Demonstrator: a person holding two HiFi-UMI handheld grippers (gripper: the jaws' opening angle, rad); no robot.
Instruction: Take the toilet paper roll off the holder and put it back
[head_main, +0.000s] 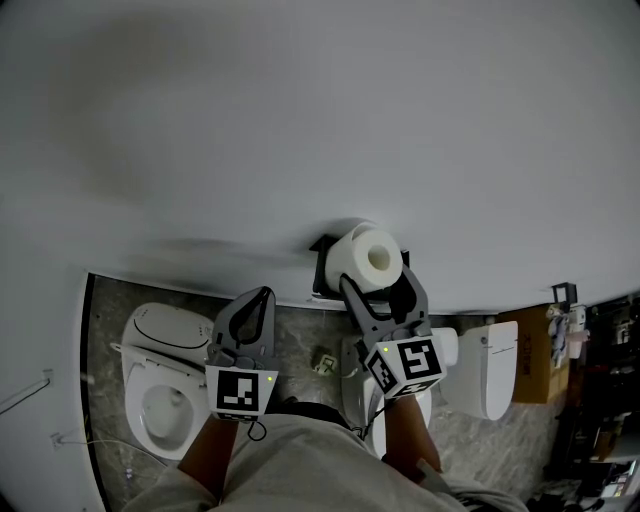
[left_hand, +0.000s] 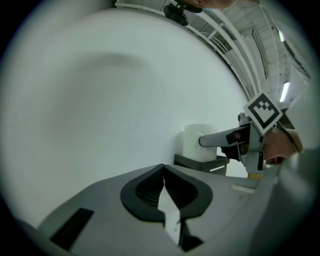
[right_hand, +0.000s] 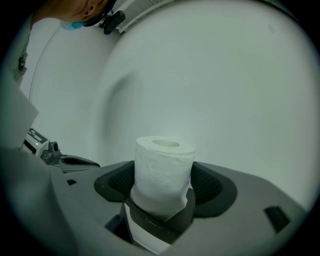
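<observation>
Toilet paper roll (head_main: 368, 256) stands upright in black holder (head_main: 322, 262) on wall, at 12 o'clock from right gripper (head_main: 381, 280). Right tongs spread wide around roll, pads pressing both sides: pinching it. Left gripper (head_main: 262, 297) at 9 o'clock, tongs pressed together, empty.

Roll not lifted now; cannot judge if removal is pending or return almost done.

No readable writing; holder label too faint.

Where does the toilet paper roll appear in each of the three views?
Head view: toilet paper roll right of centre, against the wall.
Left gripper view: right of centre, far off.
Right gripper view: centre, between the jaws of the right gripper.
Shared landmark: the black holder under the roll.
</observation>
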